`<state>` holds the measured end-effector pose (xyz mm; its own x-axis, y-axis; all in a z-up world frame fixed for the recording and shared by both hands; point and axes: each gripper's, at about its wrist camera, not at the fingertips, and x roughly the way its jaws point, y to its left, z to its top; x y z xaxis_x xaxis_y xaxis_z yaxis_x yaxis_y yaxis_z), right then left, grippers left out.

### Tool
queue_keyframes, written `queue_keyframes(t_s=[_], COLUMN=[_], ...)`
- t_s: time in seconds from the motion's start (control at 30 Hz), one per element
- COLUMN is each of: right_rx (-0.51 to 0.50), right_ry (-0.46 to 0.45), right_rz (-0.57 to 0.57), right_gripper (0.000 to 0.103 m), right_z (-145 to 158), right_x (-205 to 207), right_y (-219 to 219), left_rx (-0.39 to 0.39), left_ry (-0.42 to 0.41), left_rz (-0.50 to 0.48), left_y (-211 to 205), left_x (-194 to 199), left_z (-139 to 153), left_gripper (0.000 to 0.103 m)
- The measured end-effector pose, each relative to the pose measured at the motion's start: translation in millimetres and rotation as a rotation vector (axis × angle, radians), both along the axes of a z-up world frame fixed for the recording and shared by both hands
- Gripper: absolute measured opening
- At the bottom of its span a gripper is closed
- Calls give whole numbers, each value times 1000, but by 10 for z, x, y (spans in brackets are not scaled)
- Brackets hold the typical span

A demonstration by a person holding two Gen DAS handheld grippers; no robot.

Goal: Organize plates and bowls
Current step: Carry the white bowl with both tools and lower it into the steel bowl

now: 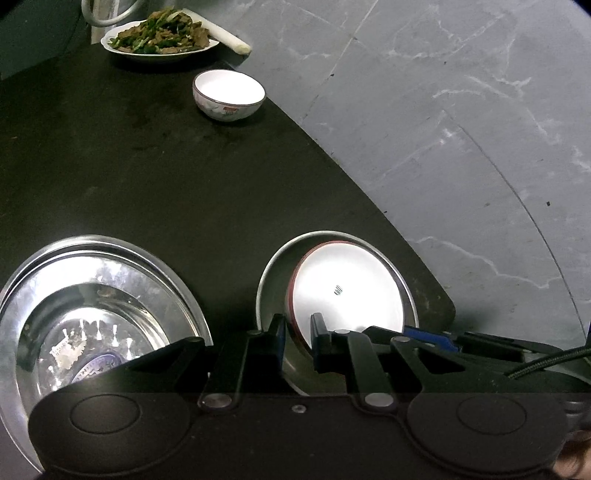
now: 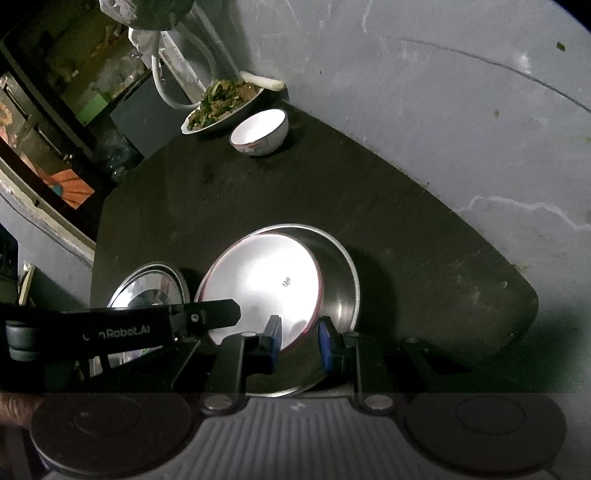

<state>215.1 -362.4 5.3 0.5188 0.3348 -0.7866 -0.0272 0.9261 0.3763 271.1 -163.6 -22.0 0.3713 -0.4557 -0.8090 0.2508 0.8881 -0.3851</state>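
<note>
A white plate with a red outside (image 1: 351, 288) (image 2: 258, 280) lies tilted inside a steel bowl (image 1: 269, 280) (image 2: 343, 280) near the dark table's front corner. My left gripper (image 1: 298, 332) is shut on the plate's left rim, with one blue pad on the red outside and the other on the white inside. My right gripper (image 2: 298, 341) is shut on the plate's near rim in the same way. It also shows at the plate's right edge in the left wrist view. A black finger (image 2: 207, 314) of the left gripper reaches in over the plate's left edge.
A larger steel basin (image 1: 110, 280) (image 2: 147, 284) stands just left of the bowl. At the far end of the table (image 1: 147, 166) are an empty white bowl (image 1: 229, 94) (image 2: 260, 131) and a plate of cooked greens (image 1: 160, 35) (image 2: 221, 103). Grey floor (image 1: 461, 129) lies beyond the table's right edge.
</note>
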Motion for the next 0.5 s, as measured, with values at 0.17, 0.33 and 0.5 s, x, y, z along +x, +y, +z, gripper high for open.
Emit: queue_keyframes(t_s=[0.17, 0.33, 0.5], right_rx=[3, 9, 17], right_ry=[0, -3, -3], right_rz=[1, 1, 0], right_gripper=[24, 24, 26], right_z=[-7, -17, -23], right_x=[6, 3, 1], right_y=[-3, -24, -44], left_rx=[4, 1, -3], left_ry=[11, 17, 21], left_rz=[3, 6, 8], left_y=[-15, -30, -29], left_x=[8, 23, 25], left_z=[-6, -22, -32], left_gripper=[15, 16, 18])
